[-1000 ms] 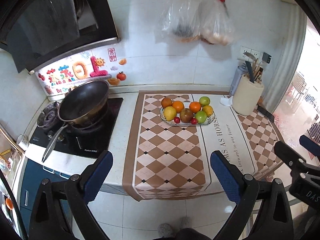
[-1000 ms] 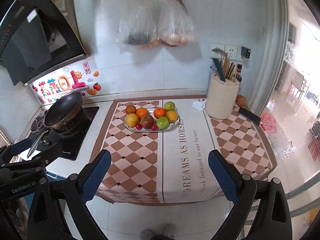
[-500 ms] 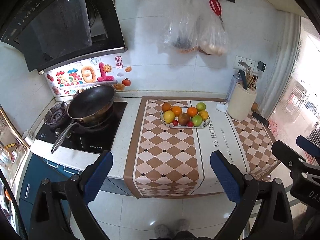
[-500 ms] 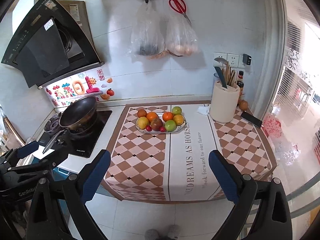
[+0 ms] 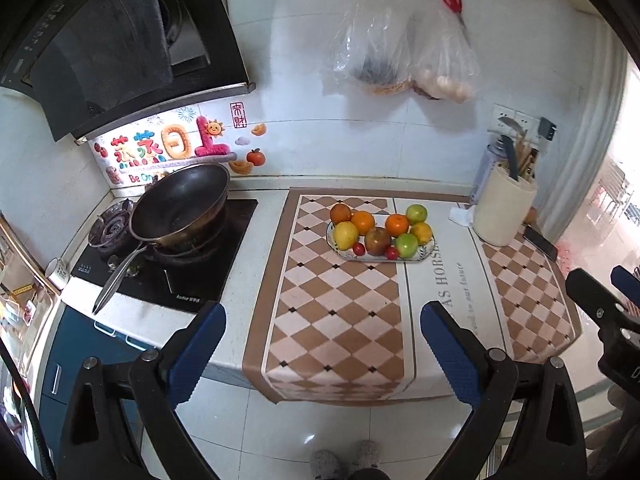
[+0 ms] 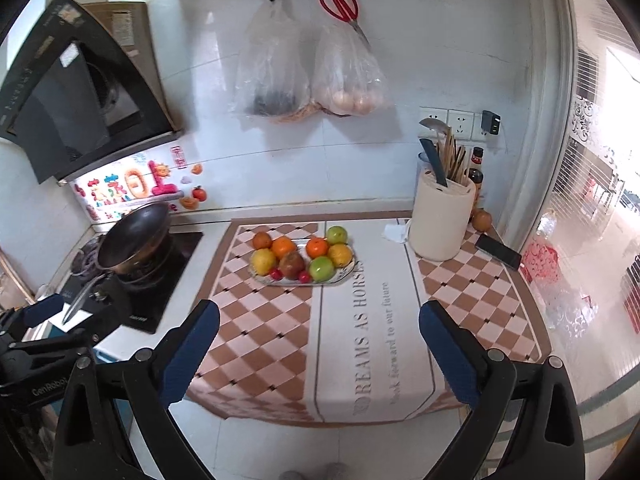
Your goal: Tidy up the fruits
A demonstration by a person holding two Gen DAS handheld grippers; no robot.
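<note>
On the checked runner (image 6: pixel 280 332) sits an oval plate (image 6: pixel 347 269) heaped with fruit (image 6: pixel 298 258): oranges, two green apples, a yellow one, a reddish-brown one and two small red ones, all gathered on or against the plate, none loose on the counter. That fits fruit already tidied, or a pile awaiting sorting; the pictures do not settle which. Both grippers hang back off the counter edge, over the floor, likely to take in the whole scene. The left gripper (image 5: pixel 322 344) has its blue pads spread wide with nothing between them; the right gripper (image 6: pixel 320 340) is likewise spread and bare. Printing on the runner reads "DREAMS AS HORSES" with "look forward to our future" beside it. The left tool's body, seen from the right wrist, reads "GenRobot". A wok (image 5: pixel 180 206) rests on the hob, clear of the plate.
</note>
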